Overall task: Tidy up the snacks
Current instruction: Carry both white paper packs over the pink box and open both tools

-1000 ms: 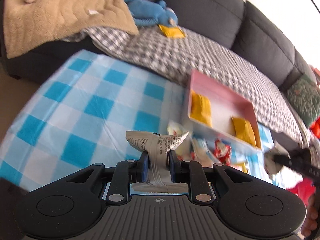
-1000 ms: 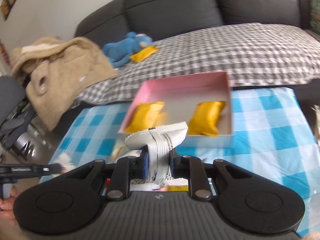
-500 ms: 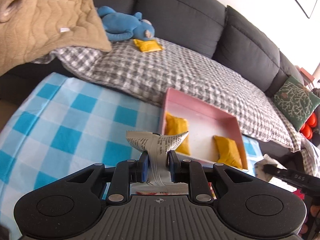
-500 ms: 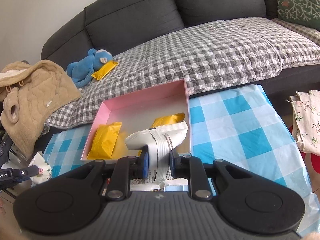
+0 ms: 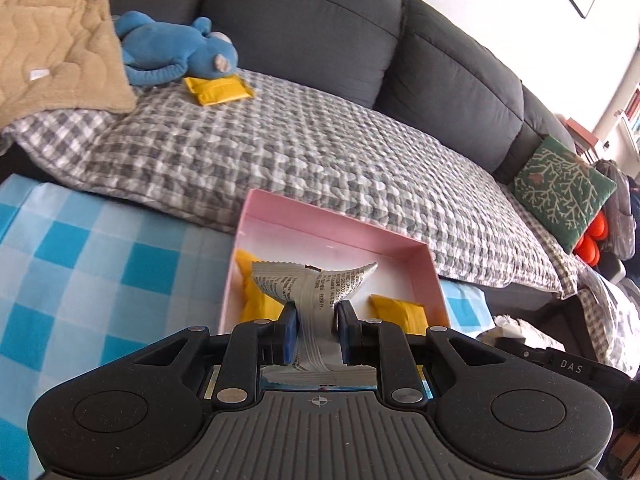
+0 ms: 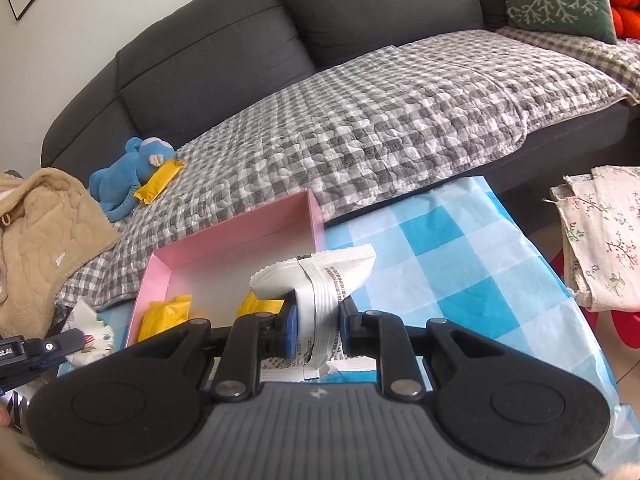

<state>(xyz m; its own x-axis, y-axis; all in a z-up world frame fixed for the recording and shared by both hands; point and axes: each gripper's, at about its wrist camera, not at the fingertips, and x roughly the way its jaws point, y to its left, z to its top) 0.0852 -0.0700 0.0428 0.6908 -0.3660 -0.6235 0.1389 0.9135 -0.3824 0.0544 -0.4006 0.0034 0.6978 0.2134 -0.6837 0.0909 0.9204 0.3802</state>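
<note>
My left gripper (image 5: 317,330) is shut on a white snack packet (image 5: 316,284) with black print, held over the near edge of the pink box (image 5: 332,226). Two yellow packets (image 5: 398,314) lie inside that box. My right gripper (image 6: 318,330) is shut on a second white snack packet (image 6: 328,276), held over the right end of the pink box (image 6: 240,226), where yellow packets (image 6: 166,312) lie at the near side. The left gripper shows at the left edge of the right wrist view, with a white packet (image 6: 90,330).
The box sits on a blue-and-white checked cloth (image 6: 460,264) in front of a dark sofa with a grey checked cover (image 5: 280,160). A blue plush toy (image 5: 176,52), a yellow packet (image 5: 218,90) and a tan blanket (image 5: 52,44) lie on the sofa. A floral cloth (image 6: 600,236) hangs at the right.
Both grippers have swung toward the pink box with their white packets still held. The box now lies straight ahead in both views; the loose snacks on the cloth have left the left view.
</note>
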